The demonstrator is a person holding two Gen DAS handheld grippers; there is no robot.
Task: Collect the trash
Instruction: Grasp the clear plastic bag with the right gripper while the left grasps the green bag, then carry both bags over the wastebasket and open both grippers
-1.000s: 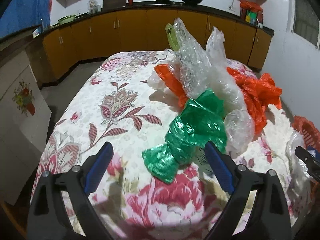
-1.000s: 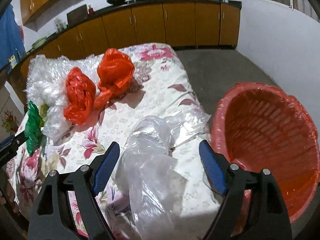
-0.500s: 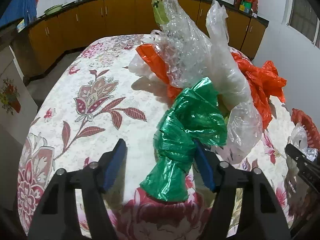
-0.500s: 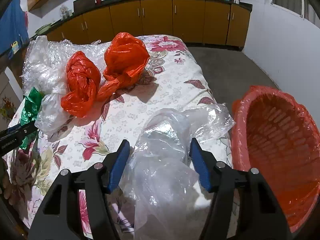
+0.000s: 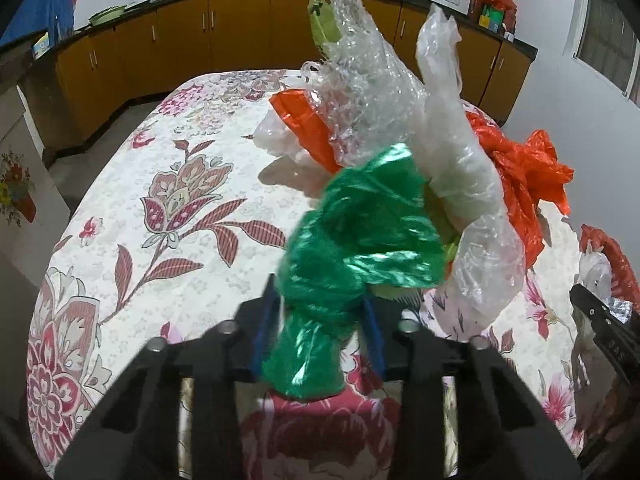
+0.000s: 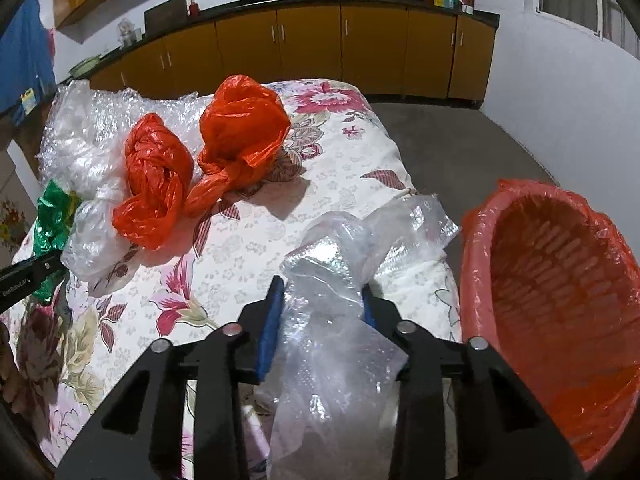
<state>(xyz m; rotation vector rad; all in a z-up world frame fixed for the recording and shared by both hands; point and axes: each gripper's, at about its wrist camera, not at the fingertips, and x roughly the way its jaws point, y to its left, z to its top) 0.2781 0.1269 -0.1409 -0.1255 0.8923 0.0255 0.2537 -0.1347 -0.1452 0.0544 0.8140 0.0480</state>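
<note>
On my left gripper (image 5: 320, 332) the jaws have just been closing, and the blue pads now pinch the green plastic bag (image 5: 352, 240) at its twisted neck. White lettering on the black finger is too blurred to read. The table's floral cloth (image 5: 168, 200) runs back toward orange-brown cabinets (image 6: 312, 40). My right gripper (image 6: 320, 312) has likewise just been closing and now squeezes the clear plastic wrap (image 6: 332, 320) at the table's right edge. Only the right view shows the red-lined basket (image 6: 560, 300) just beside that edge and both knotted orange bags (image 6: 192, 160).
</note>
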